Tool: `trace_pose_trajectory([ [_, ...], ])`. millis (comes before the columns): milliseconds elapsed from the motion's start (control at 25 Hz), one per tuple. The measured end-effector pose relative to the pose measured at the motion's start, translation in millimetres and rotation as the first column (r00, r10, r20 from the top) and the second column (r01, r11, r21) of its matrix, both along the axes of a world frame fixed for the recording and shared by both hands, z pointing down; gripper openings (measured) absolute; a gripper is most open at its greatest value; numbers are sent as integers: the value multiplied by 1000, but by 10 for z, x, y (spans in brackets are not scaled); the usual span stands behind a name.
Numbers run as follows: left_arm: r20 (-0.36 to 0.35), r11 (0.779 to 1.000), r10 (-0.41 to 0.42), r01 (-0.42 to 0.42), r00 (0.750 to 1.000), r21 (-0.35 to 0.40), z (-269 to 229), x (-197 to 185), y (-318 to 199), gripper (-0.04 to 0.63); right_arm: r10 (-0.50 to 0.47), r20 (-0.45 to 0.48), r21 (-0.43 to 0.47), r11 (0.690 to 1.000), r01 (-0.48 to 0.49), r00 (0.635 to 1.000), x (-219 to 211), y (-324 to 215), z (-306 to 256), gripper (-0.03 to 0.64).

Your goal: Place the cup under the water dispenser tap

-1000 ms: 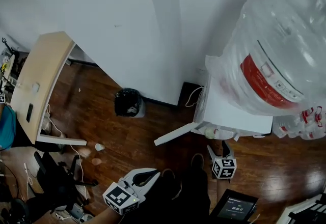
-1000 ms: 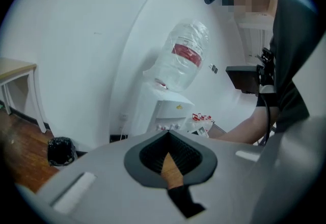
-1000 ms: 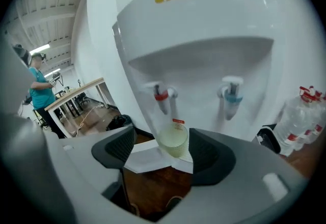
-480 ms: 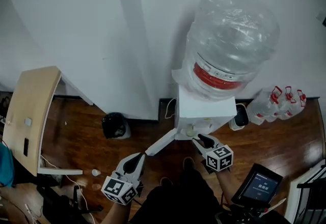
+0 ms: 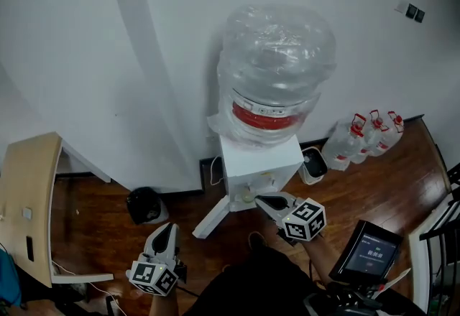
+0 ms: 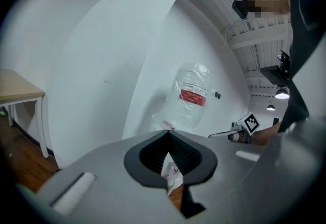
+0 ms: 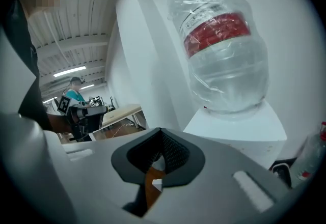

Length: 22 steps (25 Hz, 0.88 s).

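The white water dispenser (image 5: 259, 160) stands against the wall with a large clear bottle (image 5: 277, 70) on top. Its taps sit on the front face around (image 5: 248, 196). My right gripper (image 5: 264, 201) is held just in front of the taps, shut, with nothing between its jaws (image 7: 159, 154). My left gripper (image 5: 164, 230) hangs lower and to the left over the wooden floor, jaws together and empty (image 6: 169, 159). Both gripper views look up at the bottle (image 6: 192, 96) (image 7: 224, 50). No cup shows in any view.
A white panel (image 5: 212, 217) leans out from the dispenser's foot. A black bin (image 5: 144, 205) stands left of it, a wooden desk (image 5: 29, 200) further left. Several water jugs (image 5: 363, 135) and a dark pot (image 5: 314, 164) are on the right, a screen (image 5: 370, 253) at lower right.
The head view has swung so the dispenser is centred. Both grippers rose. The right gripper came up to the dispenser front. The left gripper's jaws, apart before, now meet.
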<state>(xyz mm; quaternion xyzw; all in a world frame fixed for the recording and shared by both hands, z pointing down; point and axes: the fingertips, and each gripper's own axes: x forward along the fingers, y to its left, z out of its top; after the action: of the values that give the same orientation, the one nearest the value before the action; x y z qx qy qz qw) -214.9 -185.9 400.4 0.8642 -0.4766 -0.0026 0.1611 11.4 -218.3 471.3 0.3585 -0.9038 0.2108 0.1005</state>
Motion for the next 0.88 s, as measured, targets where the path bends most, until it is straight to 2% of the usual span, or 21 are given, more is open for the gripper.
trace_pose_trajectory([
  [160, -8, 999, 27, -27, 1000, 33, -56, 137, -87, 21, -19, -13, 26, 999, 19, 1000, -45, -15, -114, 0],
  [440, 1, 998, 60, -60, 998, 23, -5, 241, -81, 21, -29, 3, 71, 997, 29, 1000, -107, -26, -275, 0],
  [880, 1, 996, 85, -85, 996, 24, 28, 337, -113, 21, -11, -10, 79, 997, 12, 1000, -10, -55, -260, 0],
])
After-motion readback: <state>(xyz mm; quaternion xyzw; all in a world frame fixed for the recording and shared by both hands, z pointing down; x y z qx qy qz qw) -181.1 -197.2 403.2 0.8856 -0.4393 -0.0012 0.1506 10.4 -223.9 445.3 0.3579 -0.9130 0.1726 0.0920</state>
